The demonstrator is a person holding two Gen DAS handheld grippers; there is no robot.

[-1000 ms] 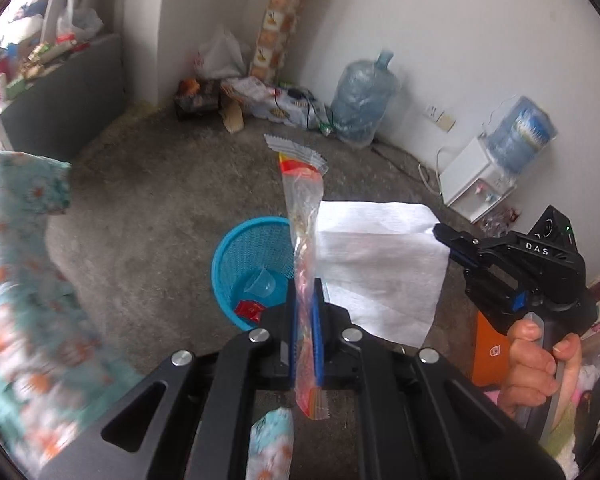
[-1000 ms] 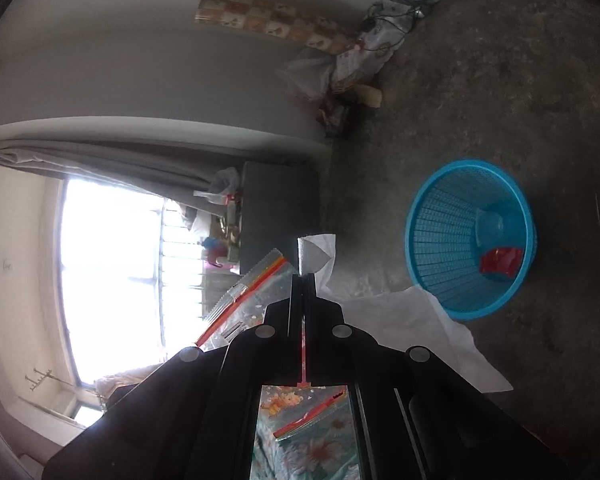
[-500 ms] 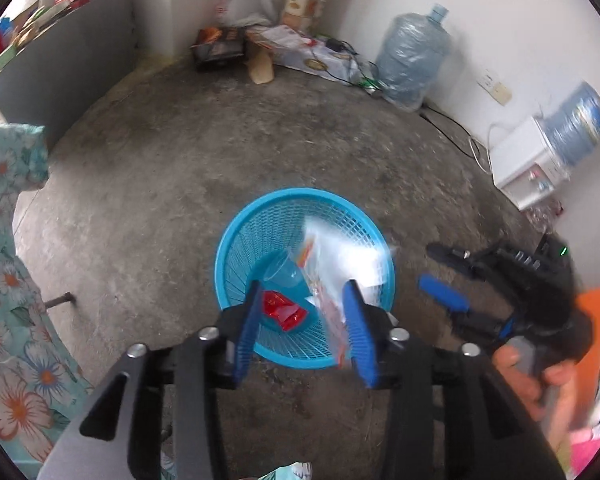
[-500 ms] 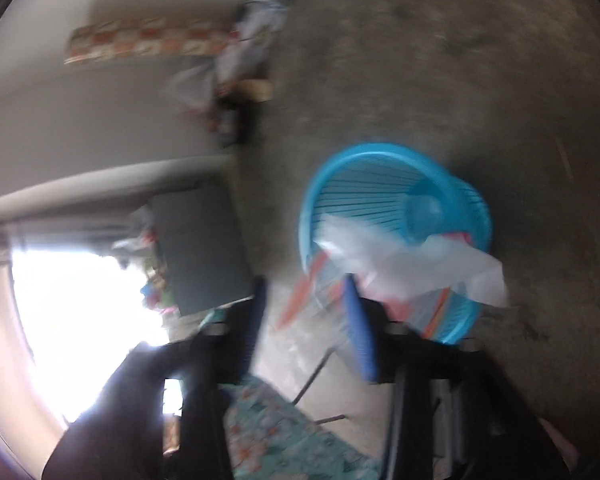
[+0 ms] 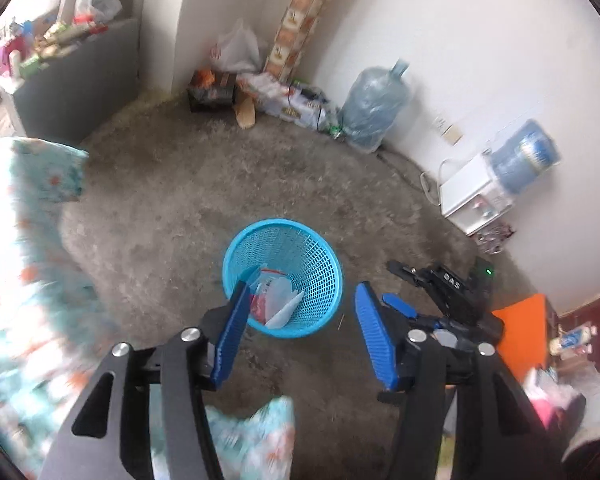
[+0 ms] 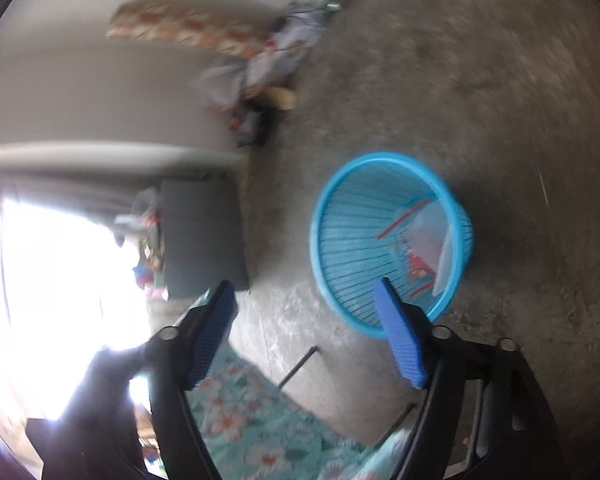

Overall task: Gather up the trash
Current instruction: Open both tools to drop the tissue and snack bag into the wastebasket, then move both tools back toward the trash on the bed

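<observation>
Above round blue mesh plastic basket [image 5: 283,278]: drop done, clear wrapper [image 5: 274,298] inside. Left gripper [image 5: 298,330], right gripper [image 6: 306,330] jaws just opened, empty. You seek next trash.

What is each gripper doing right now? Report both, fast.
Left gripper: open, jaws just opened, nothing between them.
Right gripper: open, jaws just opened, holding nothing.

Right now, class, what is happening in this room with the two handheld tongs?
A person is collecting trash. Both tongs, the left tongs and right tongs, have just been opening and hold nothing. A clear plastic bag with a red strip and a white tissue sheet lie inside the round blue plastic mesh basket on the concrete floor.
</observation>
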